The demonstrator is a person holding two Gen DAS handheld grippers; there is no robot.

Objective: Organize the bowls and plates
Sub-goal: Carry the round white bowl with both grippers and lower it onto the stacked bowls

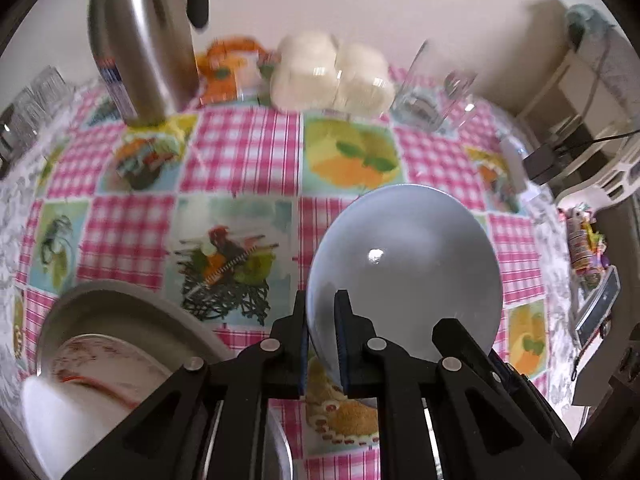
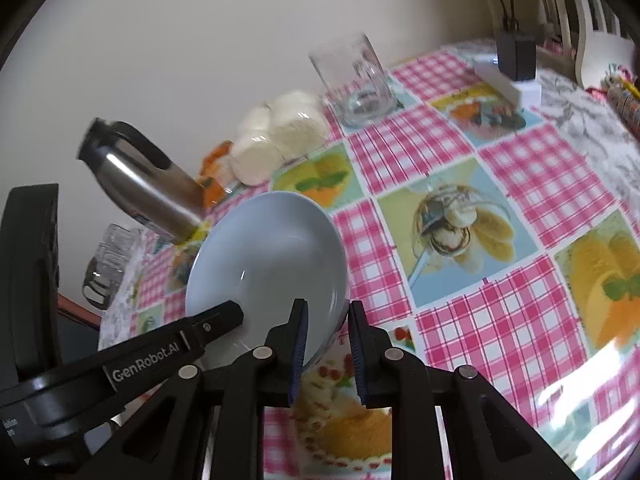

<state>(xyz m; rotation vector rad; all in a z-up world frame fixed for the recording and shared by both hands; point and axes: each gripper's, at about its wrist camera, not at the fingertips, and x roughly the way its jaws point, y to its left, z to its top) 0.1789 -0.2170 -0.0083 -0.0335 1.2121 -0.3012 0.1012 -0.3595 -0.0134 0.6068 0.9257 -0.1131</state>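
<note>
Left wrist view looks steeply down on a table covered by a pink-checked tablecloth (image 1: 248,148) with printed food pictures, and the left gripper (image 1: 324,312) is clamped tight on the near-left rim of a pale blue plate (image 1: 408,264), one blue-padded finger on each face of the rim. The plate is tilted and sits above the cloth rather than flat on it. At the lower left a round metal basin (image 1: 80,312) holds a white dish with a red line pattern (image 1: 104,364) (blurred, so the pattern cannot be read). Toward the wall stand a steel thermos jug (image 1: 140,40) with a black handle, a wrapped pack of pale rolls (image 1: 332,76), an orange packet (image 1: 228,68) and a clear drinking glass (image 1: 432,92); more glasses (image 1: 28,112) sit at the far left edge. From the right wrist view, the right gripper (image 2: 328,320) straddles the opposite edge of the same plate (image 2: 272,256), narrowly spread; its left pad lies against the inside of the rim, while whether the right pad presses the underside cannot be told. The other gripper's black finger (image 2: 216,320) reaches onto the plate's left rim. Behind it the thermos jug (image 2: 136,176), the rolls (image 2: 280,136) and the glass (image 2: 356,80) line the wall, and a black adapter on a white block (image 2: 516,64) sits at the far right of the cloth (image 2: 520,184).
</note>
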